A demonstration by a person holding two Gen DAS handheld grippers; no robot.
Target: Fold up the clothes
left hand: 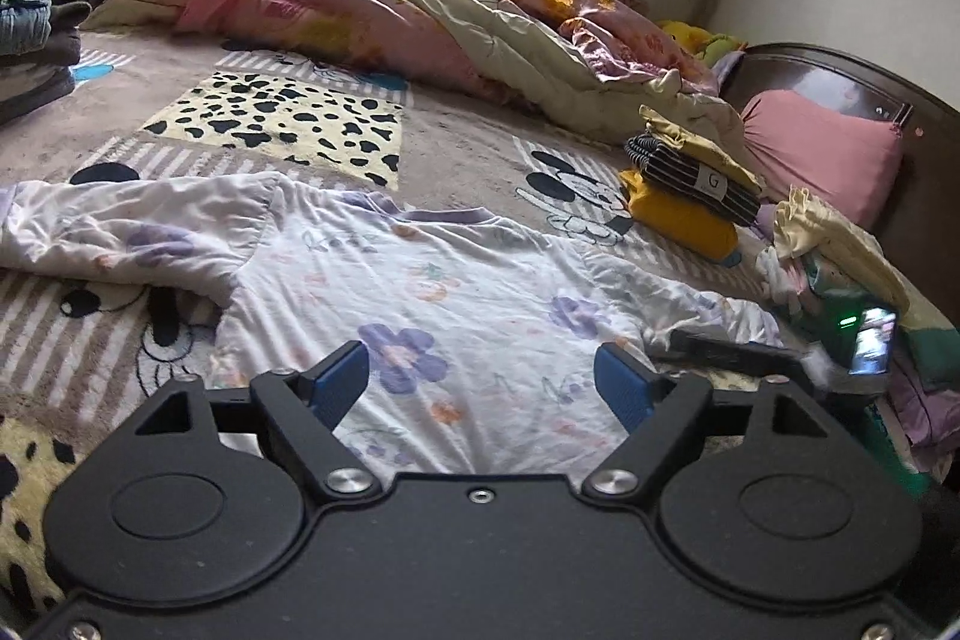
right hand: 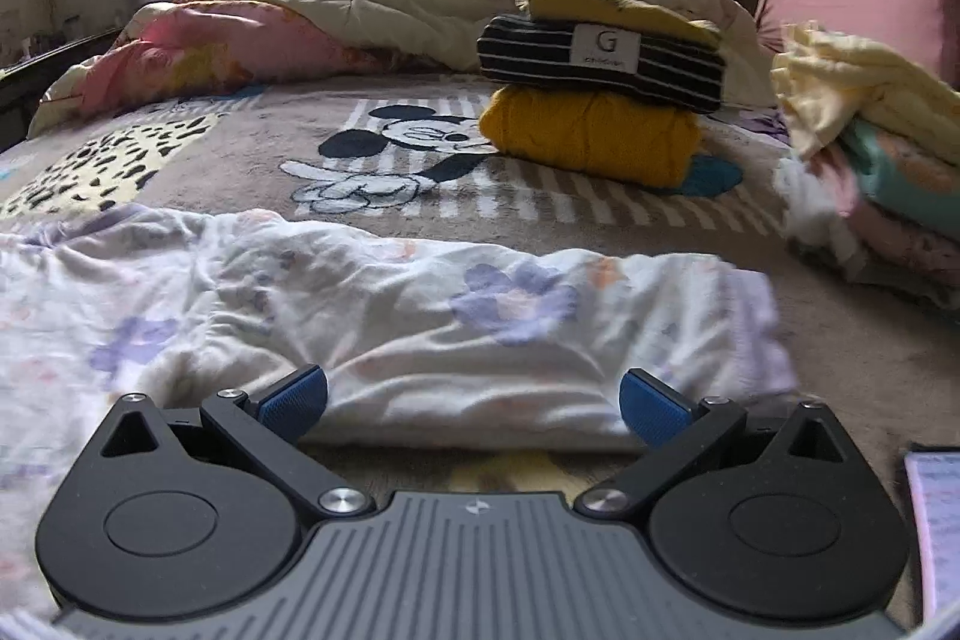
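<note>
Both grippers, left gripper [left hand: 480, 379] and right gripper [right hand: 474, 403], spread wide, empty, over white floral shirt [left hand: 420, 280] on bed blanket [left hand: 468, 148].

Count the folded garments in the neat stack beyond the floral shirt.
3: a mustard one at the bottom, a black striped one in the middle, a pale yellow one on top. More may hide behind.

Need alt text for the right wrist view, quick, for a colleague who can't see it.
The right gripper, jaws open and empty, hovers at the near edge of a white floral garment spread on a cartoon-print bed cover. Behind it stands a stack of folded clothes, with a looser pile at right.
</note>
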